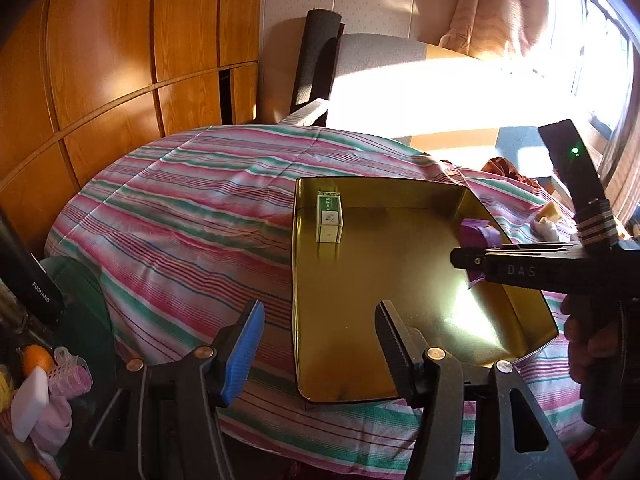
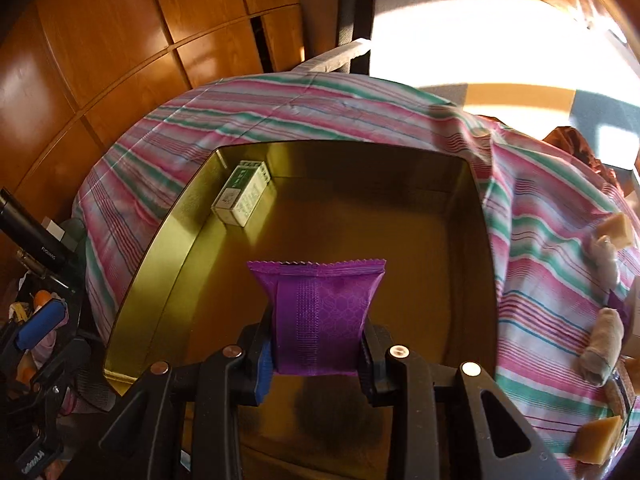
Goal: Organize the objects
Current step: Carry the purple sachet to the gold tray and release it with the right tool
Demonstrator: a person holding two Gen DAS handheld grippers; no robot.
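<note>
An open gold tin [image 1: 297, 280] [image 2: 160, 276] lies on a striped cloth. A small green and white box [image 1: 330, 218] [image 2: 242, 196] rests in its far left corner. My right gripper [image 2: 318, 344] [image 1: 460, 258] is shut on a purple packet [image 2: 320, 312] [image 1: 478, 232], which it holds above the tin's floor near the right wall. My left gripper [image 1: 320, 344] is open at the tin's near left corner. The tin's left wall runs between its blue and black fingers, and neither pad touches it.
The striped cloth [image 1: 180, 200] [image 2: 320, 96] covers a round table. Tan blocks [image 2: 618, 224], a beige roll [image 2: 604, 344] and a white wrapped item [image 2: 606, 260] lie right of the tin. A black bottle [image 1: 36, 280], an orange [image 1: 36, 360] and clutter sit at left. A chair [image 1: 320, 60] stands behind.
</note>
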